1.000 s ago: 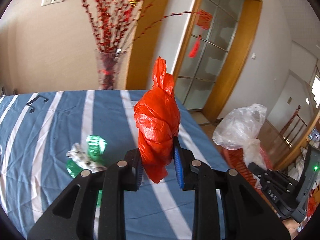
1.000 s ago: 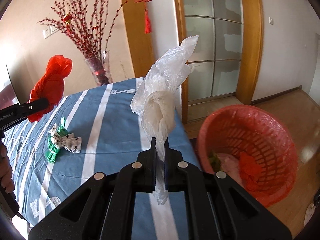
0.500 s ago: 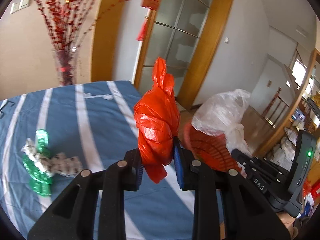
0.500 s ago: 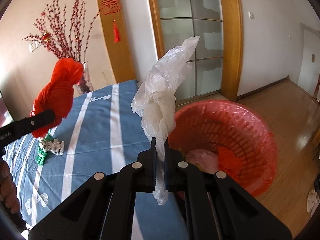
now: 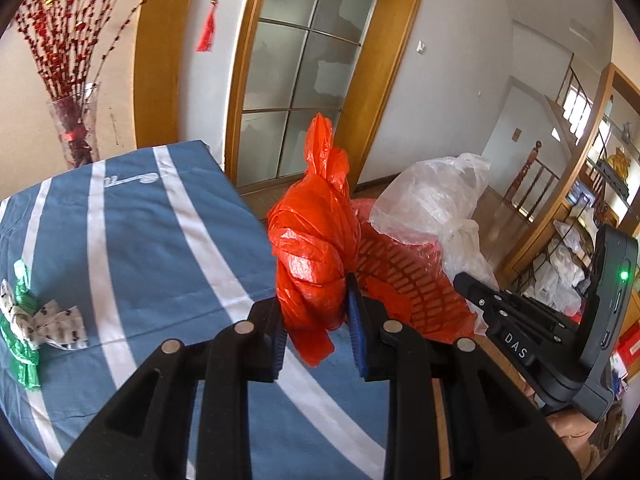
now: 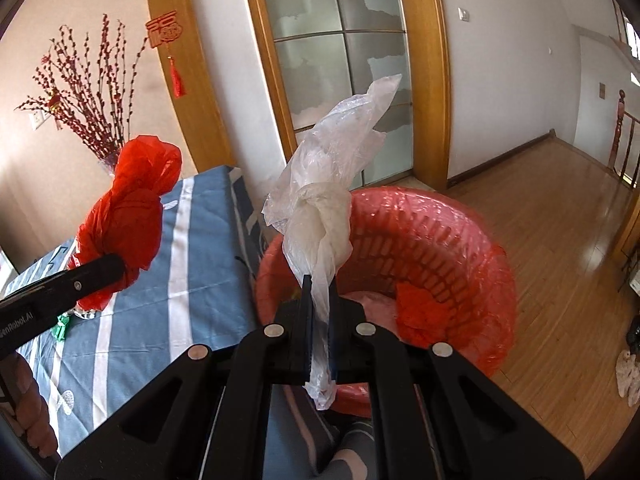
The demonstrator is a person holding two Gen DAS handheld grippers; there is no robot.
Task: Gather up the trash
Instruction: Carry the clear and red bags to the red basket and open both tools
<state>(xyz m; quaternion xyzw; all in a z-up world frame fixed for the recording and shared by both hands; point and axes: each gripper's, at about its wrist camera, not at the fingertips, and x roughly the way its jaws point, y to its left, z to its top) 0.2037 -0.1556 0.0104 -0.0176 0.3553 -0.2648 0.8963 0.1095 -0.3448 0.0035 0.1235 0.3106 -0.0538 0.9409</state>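
My left gripper [image 5: 318,322] is shut on a knotted red plastic bag [image 5: 314,240] and holds it above the table's right edge; the bag also shows in the right wrist view [image 6: 128,216]. My right gripper [image 6: 319,316] is shut on a knotted clear plastic bag [image 6: 324,200] and holds it over the near rim of a red plastic basket [image 6: 460,248] on the floor. The basket [image 5: 404,280] holds red and pink scraps. A green wrapper with a spotted white wrapper [image 5: 36,320] lies on the blue striped tablecloth [image 5: 140,240].
A glass vase of red branches [image 5: 74,128] stands at the table's far corner. A glass-paned door [image 6: 340,60] with a wooden frame is behind the basket. Wooden floor [image 6: 560,220] stretches to the right. A shelf of items [image 5: 580,240] stands at the far right.
Both grippers have swung right, away from the table toward the basket. The clear bag now hangs over the basket's rim. The red bag has come to the table's right edge.
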